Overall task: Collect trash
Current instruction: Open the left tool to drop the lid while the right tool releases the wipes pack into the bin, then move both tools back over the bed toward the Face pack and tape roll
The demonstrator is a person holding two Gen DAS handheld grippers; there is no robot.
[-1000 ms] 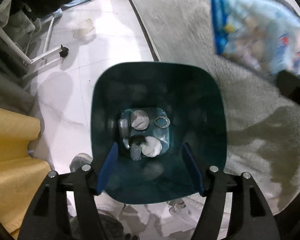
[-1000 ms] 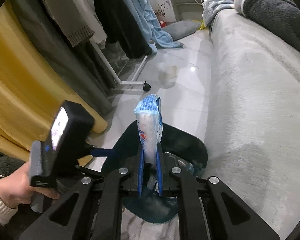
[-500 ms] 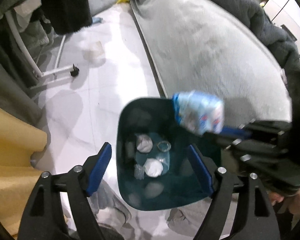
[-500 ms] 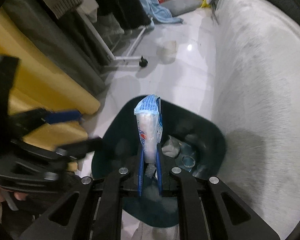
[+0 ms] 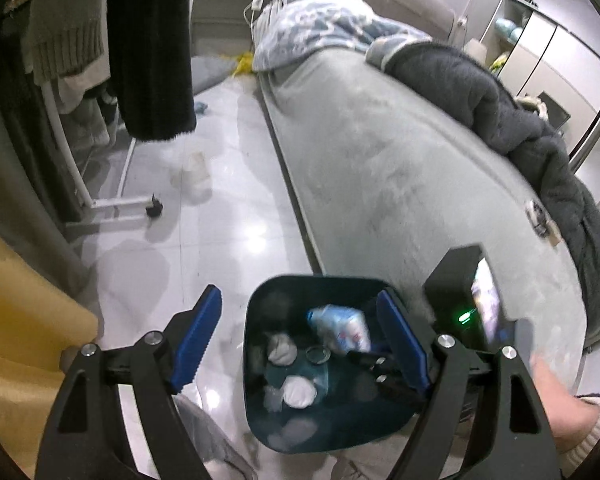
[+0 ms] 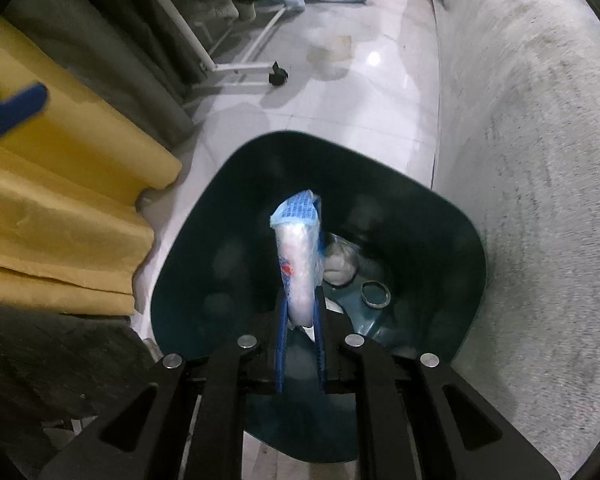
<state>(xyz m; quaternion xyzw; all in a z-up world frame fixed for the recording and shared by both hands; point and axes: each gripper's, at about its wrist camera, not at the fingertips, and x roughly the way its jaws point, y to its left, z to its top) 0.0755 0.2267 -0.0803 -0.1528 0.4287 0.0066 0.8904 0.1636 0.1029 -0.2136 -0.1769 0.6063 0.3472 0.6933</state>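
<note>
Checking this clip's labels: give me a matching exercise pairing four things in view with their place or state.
Things:
1. snack packet
2. trash bin
3. left gripper
4. metal ring

Places or states:
A. open, holding nothing
B. lying at the bottom of the bin
C. clamped between the right gripper fingers, over the bin
D. on the floor beside the grey bed

Pairs: 1-C, 2-D, 3-A, 4-B

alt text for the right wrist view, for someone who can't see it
The right gripper, shut on a blue and white plastic packet, holds it inside the mouth of a dark teal bin that has crumpled tissues and a ring-shaped lid at the bottom. The bin stands on a glossy white floor between a grey bed and yellow fabric.
</note>
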